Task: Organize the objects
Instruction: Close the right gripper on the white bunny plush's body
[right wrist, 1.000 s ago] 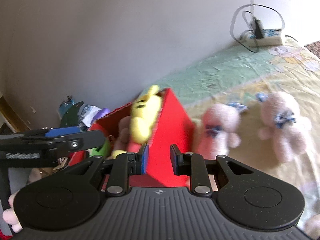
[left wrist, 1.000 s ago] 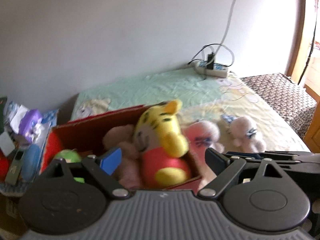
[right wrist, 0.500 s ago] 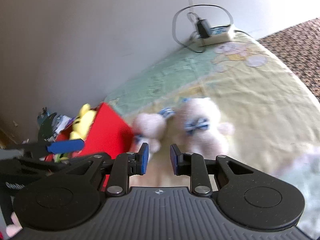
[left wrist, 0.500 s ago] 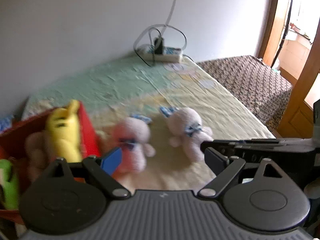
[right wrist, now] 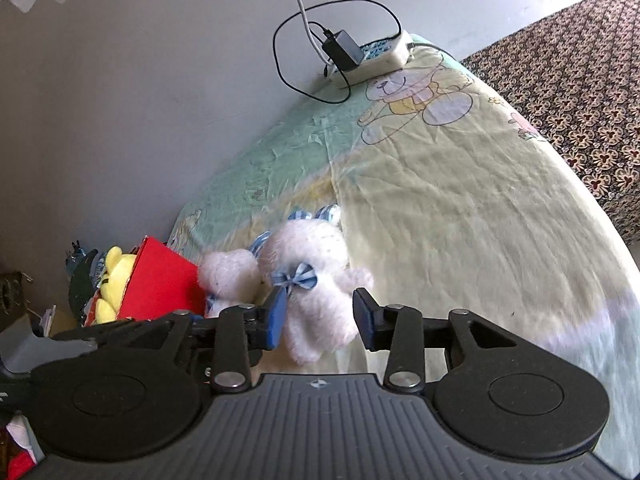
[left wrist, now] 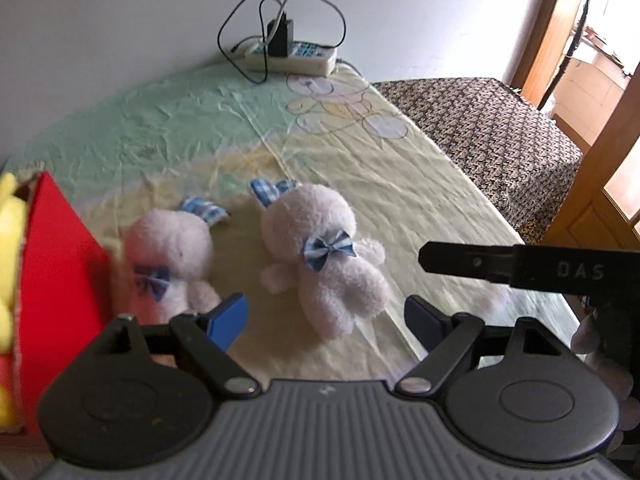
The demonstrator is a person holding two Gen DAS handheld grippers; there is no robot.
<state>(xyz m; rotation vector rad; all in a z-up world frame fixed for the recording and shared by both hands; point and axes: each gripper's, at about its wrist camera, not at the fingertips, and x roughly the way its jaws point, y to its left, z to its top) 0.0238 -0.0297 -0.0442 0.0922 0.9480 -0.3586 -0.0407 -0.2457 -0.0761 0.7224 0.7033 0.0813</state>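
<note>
Two pale pink plush bunnies with blue checked bows lie on the bed sheet (left wrist: 400, 184). The right bunny (left wrist: 324, 256) lies just ahead of my open, empty left gripper (left wrist: 326, 316). The left bunny (left wrist: 170, 256) rests against a red box (left wrist: 60, 264) that holds a yellow plush (left wrist: 8, 236). In the right wrist view my right gripper (right wrist: 320, 314) is open, with the right bunny's (right wrist: 316, 280) lower body between its fingers. The left bunny (right wrist: 230, 270), the red box (right wrist: 160, 284) and the yellow plush (right wrist: 114, 280) lie to its left.
A white power strip (left wrist: 296, 56) with a black charger and looped cables sits at the bed's far edge by the wall; it also shows in the right wrist view (right wrist: 372, 58). A brown patterned cover (left wrist: 480, 120) lies to the right. A wooden door frame (left wrist: 600, 184) stands at far right.
Both grippers have swung right, from the red box towards the two bunnies. The right gripper's jaws have opened from nearly shut and now straddle the right bunny.
</note>
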